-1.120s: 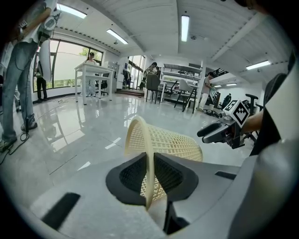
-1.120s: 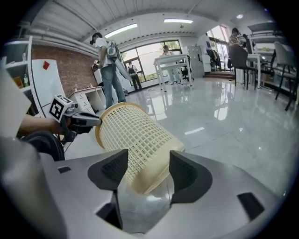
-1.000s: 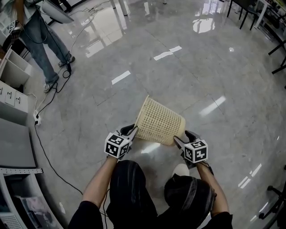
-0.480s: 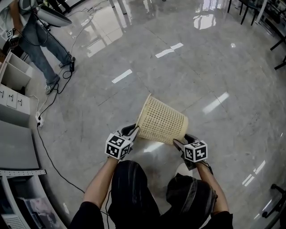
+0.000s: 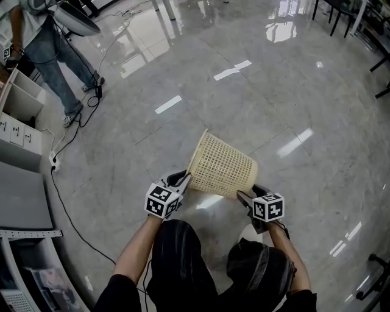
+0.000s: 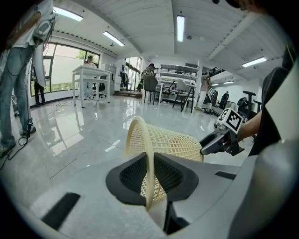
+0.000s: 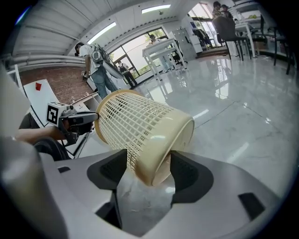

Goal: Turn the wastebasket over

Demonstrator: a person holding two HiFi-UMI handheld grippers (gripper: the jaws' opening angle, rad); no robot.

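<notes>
A cream mesh wastebasket [image 5: 222, 166] hangs on its side above the glossy floor, its open mouth toward the left. My left gripper [image 5: 181, 178] is shut on the rim, which runs as a thin band between its jaws [image 6: 149, 163]. My right gripper [image 5: 246, 194] is shut on the basket's solid base edge [image 7: 154, 163], one pad on the mesh wall and the other on the bottom. In the left gripper view the right gripper [image 6: 217, 141] shows at the basket's [image 6: 168, 142] far end. In the right gripper view the left gripper [image 7: 77, 121] shows at the mouth of the basket [image 7: 140, 123].
A person [image 5: 52, 46] stands at the far left beside white cabinets [image 5: 18, 116]. A black cable [image 5: 61, 201] and a power strip [image 5: 52, 161] lie along the floor on the left. Chair and table legs [image 5: 341, 18] stand at the top right.
The basket's base end and my right gripper have shifted slightly right and down. My left gripper keeps its hold on the rim in the same place.
</notes>
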